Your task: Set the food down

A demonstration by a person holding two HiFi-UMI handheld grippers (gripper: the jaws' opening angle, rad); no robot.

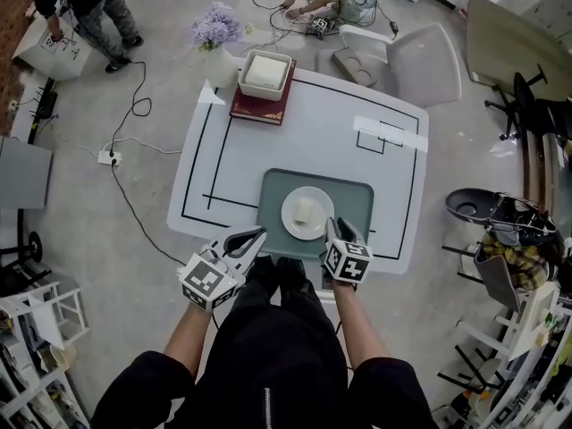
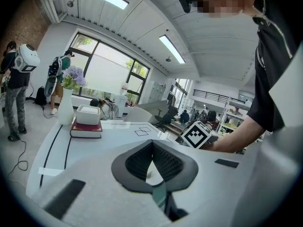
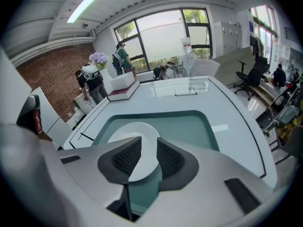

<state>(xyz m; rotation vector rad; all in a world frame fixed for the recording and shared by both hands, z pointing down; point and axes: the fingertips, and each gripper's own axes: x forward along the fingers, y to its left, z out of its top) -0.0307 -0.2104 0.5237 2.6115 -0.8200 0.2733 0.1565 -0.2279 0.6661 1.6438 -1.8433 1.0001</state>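
A white plate [image 1: 290, 221] with a pale, bun-like piece of food [image 1: 307, 209] rests on a green tray [image 1: 273, 195] near the front edge of the white table [image 1: 313, 123]. My right gripper [image 1: 333, 228] hovers at the plate's right rim, just above it, with its jaws apart and nothing between them. In the right gripper view the plate [image 3: 137, 131] and tray [image 3: 189, 126] lie below the right gripper [image 3: 149, 150]; the food does not show there. My left gripper [image 1: 258, 236] sits at the tray's front left corner. Its tips meet in the left gripper view [image 2: 152, 143] and hold nothing.
A red book [image 1: 261, 105] with a white box [image 1: 266, 74] on it lies at the table's far edge, next to a vase of purple flowers [image 1: 217, 38]. A white chair [image 1: 407, 61] stands behind the table. People and cables [image 1: 134, 105] are on the floor beyond.
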